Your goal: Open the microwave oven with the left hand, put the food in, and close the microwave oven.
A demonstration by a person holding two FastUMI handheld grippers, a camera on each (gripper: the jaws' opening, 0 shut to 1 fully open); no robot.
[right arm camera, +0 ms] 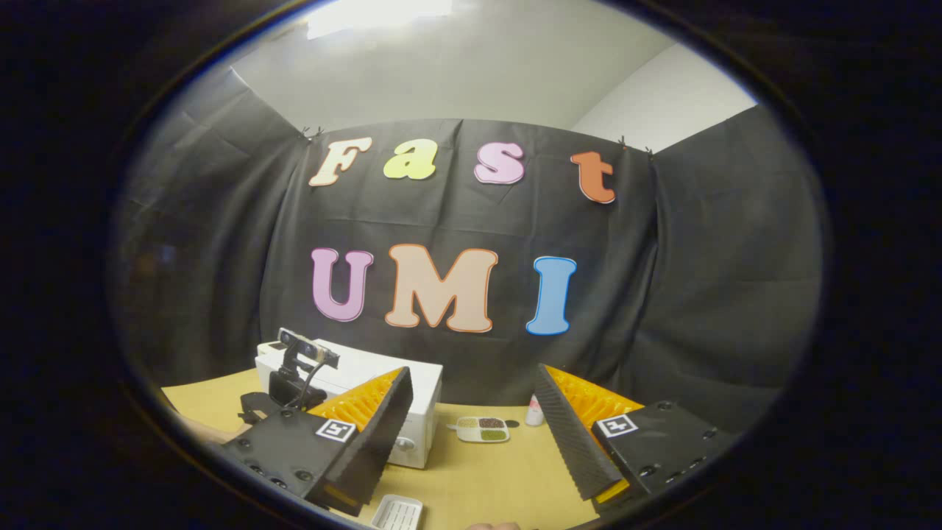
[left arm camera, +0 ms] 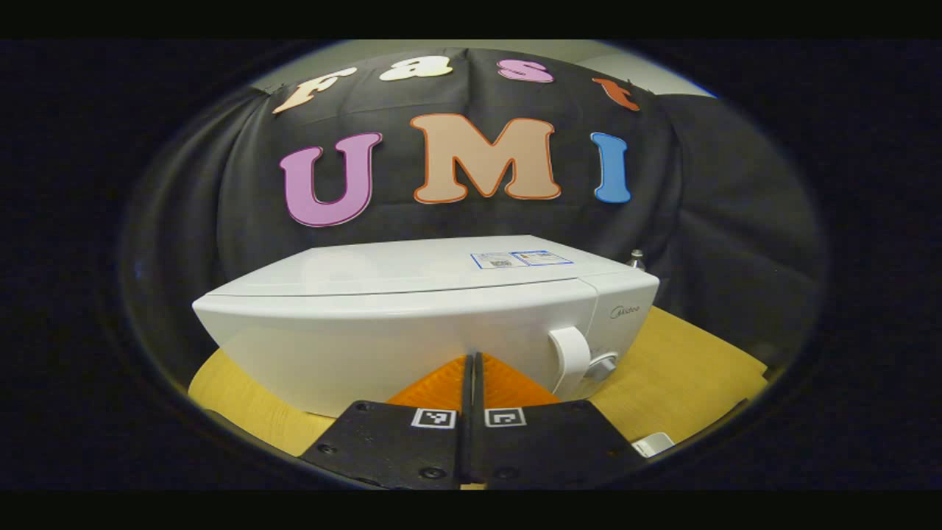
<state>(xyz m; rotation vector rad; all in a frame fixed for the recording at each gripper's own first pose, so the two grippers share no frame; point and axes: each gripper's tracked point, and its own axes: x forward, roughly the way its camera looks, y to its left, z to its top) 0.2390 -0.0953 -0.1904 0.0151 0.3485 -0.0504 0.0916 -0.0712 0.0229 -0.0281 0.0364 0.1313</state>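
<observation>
My left gripper (left arm camera: 471, 375), fingers pressed together on nothing, faces the shut microwave (left arm camera: 412, 324) on the table (left arm camera: 684, 368), whose upright door handle (left arm camera: 572, 359) lies right of my fingertips, seemingly just beyond them.

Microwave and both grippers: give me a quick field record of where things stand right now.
microwave: on the table, door shut
handle: on the door's right side, beside the knob; untouched
left gripper: fingers together, holding nothing, facing the door, left of the handle
right gripper: fingers wide apart, holding nothing
food tray: on the table right of the microwave, four compartments
small bottle: stands right of the food tray
white tray: near table edge
</observation>
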